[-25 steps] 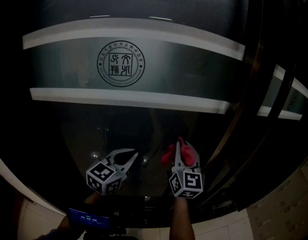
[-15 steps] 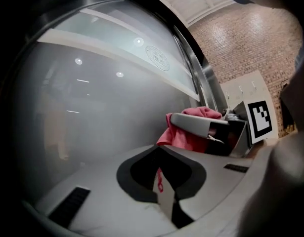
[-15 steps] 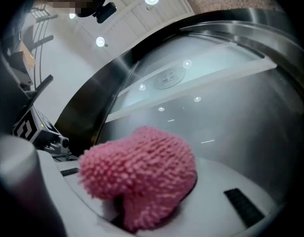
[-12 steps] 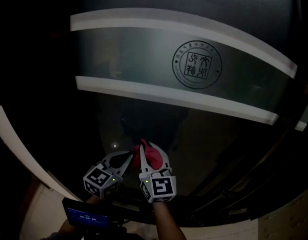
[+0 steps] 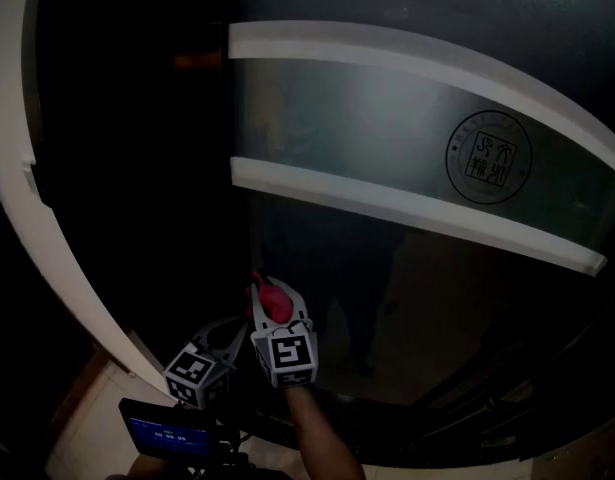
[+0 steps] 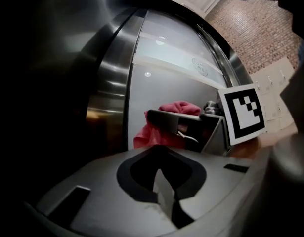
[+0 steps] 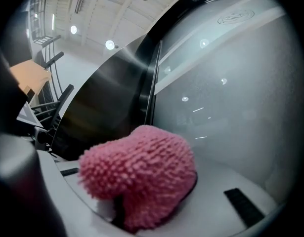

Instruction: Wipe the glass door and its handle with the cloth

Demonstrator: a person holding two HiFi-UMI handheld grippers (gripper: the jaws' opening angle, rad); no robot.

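Note:
The dark glass door (image 5: 387, 118) carries a frosted band with a round seal (image 5: 490, 158). My right gripper (image 5: 270, 298) is low against the glass near the door's left edge, shut on a pink fluffy cloth (image 5: 275, 296). In the right gripper view the cloth (image 7: 142, 177) bulges out of the jaws and hides the fingertips, with the frosted glass (image 7: 231, 93) right behind it. My left gripper (image 5: 237, 328) hangs just left of and below it, shut with nothing in it (image 6: 161, 181). From the left gripper view, the cloth (image 6: 164, 127) and right gripper (image 6: 196, 130) sit close ahead. No handle shows plainly.
A dark metal door post (image 6: 109, 98) stands left of the glass pane. A pale curved frame (image 5: 27, 198) runs down the far left, with light floor tiles (image 5: 97, 408) below. A small device with a blue screen (image 5: 167, 433) sits at the bottom edge.
Both grippers have travelled left along the lower glass, the cloth still held in the right one. The seal now lies far right, and the door's left edge has come into view.

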